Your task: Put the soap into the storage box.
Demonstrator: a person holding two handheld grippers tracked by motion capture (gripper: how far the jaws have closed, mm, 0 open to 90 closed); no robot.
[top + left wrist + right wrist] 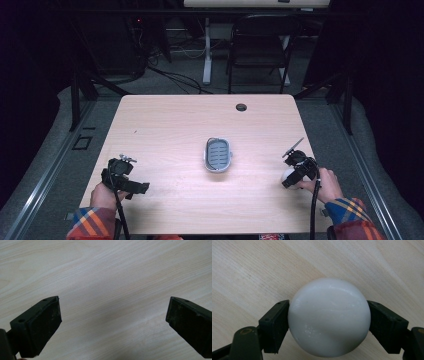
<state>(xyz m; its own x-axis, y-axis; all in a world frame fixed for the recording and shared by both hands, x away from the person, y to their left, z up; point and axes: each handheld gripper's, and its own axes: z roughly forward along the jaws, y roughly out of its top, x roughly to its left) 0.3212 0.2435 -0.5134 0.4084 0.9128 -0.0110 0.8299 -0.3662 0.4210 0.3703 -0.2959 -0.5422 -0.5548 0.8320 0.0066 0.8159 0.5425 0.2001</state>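
**Now gripped: the white ball, with the basket next**

Right now your right gripper point(329, 322) is clamped on the white ball point(329, 317), a pad pressed to each side of it, near the table's right edge. In the high view the ball point(288, 174) shows just below that gripper point(295, 172), low over the wood; whether it still touches the surface, I cannot tell. My reading is that the grasp is made and the carry has not begun.

The likely target is the small grey basket point(206, 155), which sits at the middle of the table, well apart from the ball and to its left. The next move calls for a clean lift, a level sweep toward the centre, and a release only once the ball hangs over the basket's opening. A smooth round ball could slip, so keep the squeeze steady.

Your left gripper point(112, 320) rests at the near left with its jaws wide apart over bare wood, holding nothing.

The table point(165, 125) is pale wood grain with a cable hole point(241, 107) near the far edge. Beyond it, the dim room holds a black folding chair point(260, 45) and loose cables on the floor.
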